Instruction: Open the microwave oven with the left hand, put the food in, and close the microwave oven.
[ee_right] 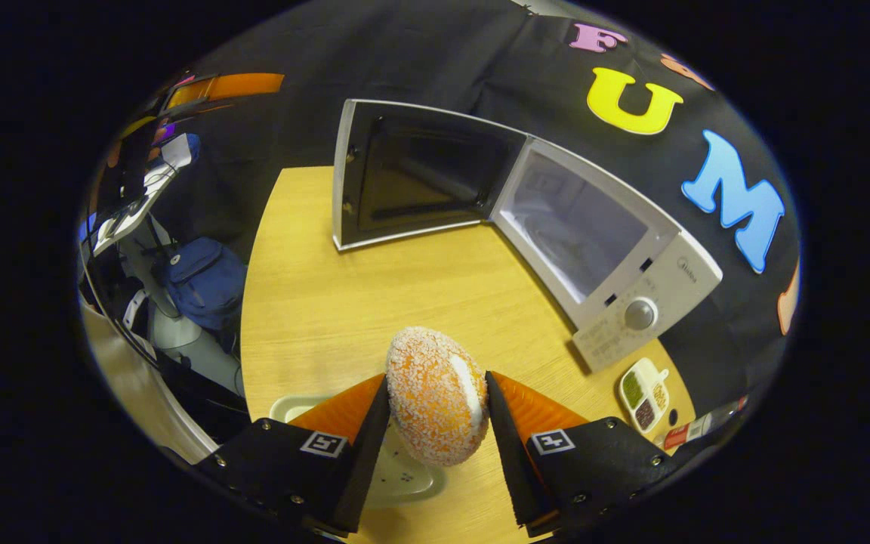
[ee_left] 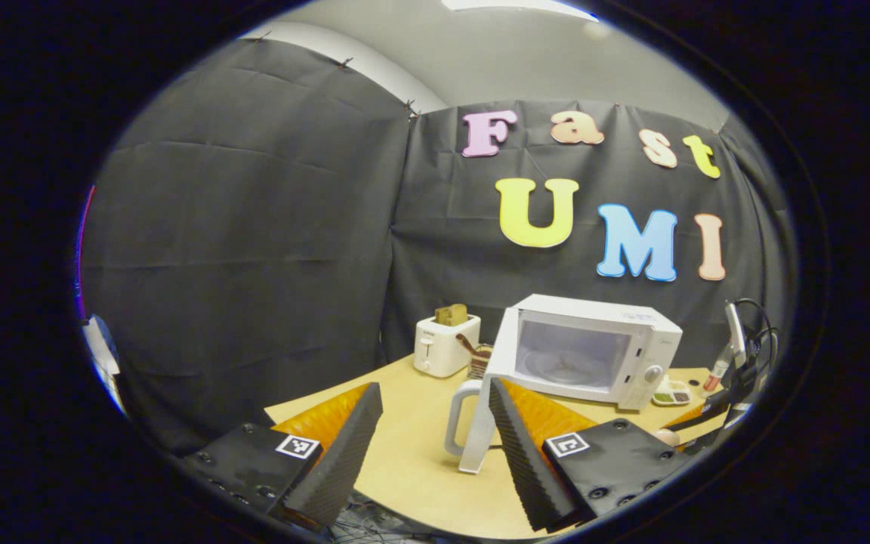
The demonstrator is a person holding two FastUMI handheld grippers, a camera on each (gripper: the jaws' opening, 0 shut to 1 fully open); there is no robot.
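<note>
Gripping the sugared doughnut (ee_right: 437, 397) between its fingers, the right gripper (ee_right: 435, 431) lifts it off the plate (ee_right: 397, 472) toward the microwave (ee_right: 593, 234), its door (ee_right: 412, 174) swung wide, while the left gripper (ee_left: 435, 446) (fingers spread, empty) waits near the counter (ee_left: 412, 453) edge, presumably to close it.

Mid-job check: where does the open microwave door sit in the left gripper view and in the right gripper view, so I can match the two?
Left gripper view: the microwave door shows edge-on at lower centre, handle toward the camera, just left of the left gripper's right finger.
Right gripper view: the door shows its inner face at upper centre, swung out left of the cavity.
Shared landmark: the control knob, on the panel right of the cavity.
</note>
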